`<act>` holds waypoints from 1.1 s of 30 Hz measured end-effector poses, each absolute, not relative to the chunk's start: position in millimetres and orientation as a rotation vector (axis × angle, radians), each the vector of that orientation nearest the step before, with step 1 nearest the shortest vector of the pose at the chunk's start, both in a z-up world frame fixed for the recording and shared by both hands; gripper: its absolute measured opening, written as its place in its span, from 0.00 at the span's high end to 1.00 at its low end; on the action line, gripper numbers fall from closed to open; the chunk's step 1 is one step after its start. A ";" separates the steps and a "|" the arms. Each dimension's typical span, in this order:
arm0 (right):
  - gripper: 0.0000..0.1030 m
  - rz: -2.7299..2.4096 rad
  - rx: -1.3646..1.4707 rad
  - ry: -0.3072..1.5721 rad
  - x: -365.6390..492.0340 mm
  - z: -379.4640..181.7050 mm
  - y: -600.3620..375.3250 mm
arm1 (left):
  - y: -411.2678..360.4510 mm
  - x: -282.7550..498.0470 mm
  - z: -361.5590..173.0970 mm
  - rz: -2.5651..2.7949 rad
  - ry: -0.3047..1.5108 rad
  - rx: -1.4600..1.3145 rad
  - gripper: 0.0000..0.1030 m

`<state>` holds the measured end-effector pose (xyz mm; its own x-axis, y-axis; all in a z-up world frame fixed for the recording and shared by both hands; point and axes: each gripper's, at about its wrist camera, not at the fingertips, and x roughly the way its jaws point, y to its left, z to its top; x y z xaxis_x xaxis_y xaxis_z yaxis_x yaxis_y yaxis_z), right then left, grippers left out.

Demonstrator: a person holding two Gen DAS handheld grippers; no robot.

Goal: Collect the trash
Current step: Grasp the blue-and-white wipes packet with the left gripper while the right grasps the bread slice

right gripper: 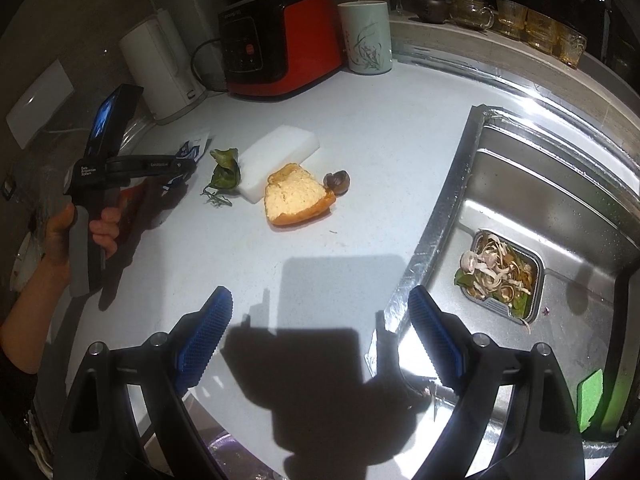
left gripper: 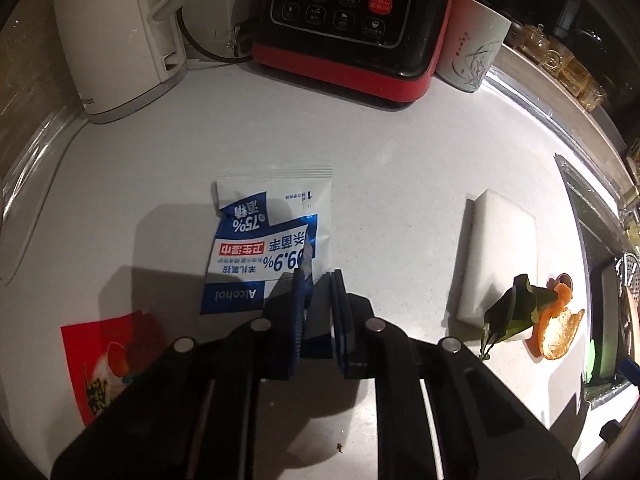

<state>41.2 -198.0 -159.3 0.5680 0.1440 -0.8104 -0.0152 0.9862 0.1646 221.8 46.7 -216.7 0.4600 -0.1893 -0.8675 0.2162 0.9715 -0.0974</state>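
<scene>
A torn blue-and-white alcohol wipe packet (left gripper: 268,236) lies on the white counter (left gripper: 400,168). My left gripper (left gripper: 318,278) is shut on its near right edge, which stands up between the pads. A red snack wrapper (left gripper: 108,356) lies to its left. To the right are a green leaf (left gripper: 516,308) and orange peel (left gripper: 558,332). In the right wrist view a hand (right gripper: 100,228) holds the left gripper (right gripper: 186,166) at the packet (right gripper: 192,148). My right gripper (right gripper: 320,292) hangs open over the counter, short of the orange peel (right gripper: 298,198), leaf (right gripper: 226,172) and a brown shell-like scrap (right gripper: 336,180).
A white block (right gripper: 280,152) lies behind the peel. A white kettle (left gripper: 116,36), a red-and-black appliance (left gripper: 344,24) and a mug (left gripper: 472,48) line the back. The steel sink (right gripper: 520,184) on the right holds a strainer of food scraps (right gripper: 496,276) and a green sponge (right gripper: 590,396).
</scene>
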 end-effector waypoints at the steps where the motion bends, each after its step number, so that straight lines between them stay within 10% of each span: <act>1: 0.14 0.093 0.140 0.963 46.4 -160.5 -197.5 | 46.9 222.6 -217.1 -0.250 1.065 0.030 0.94; 9: 0.21 0.078 0.156 0.953 99.7 -176.4 -201.0 | 53.5 211.1 -201.9 -0.274 1.036 0.007 0.98; 18: 0.52 0.059 0.217 1.026 135.2 -203.6 -199.2 | 65.4 170.9 -165.9 -0.321 0.955 -0.015 0.98; 23: 0.85 0.074 0.238 1.039 138.0 -203.9 -196.9 | 68.6 157.6 -159.5 -0.338 0.940 -0.006 0.98; 33: 0.92 0.070 0.201 0.958 105.2 -170.8 -190.2 | 74.4 128.4 -140.1 -0.373 0.903 -0.011 0.98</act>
<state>105.2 -190.2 -170.8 0.5742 0.1479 -0.8052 0.0296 0.9792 0.2009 128.4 74.4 -140.1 0.5595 -0.3210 -0.7642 0.3119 0.9357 -0.1647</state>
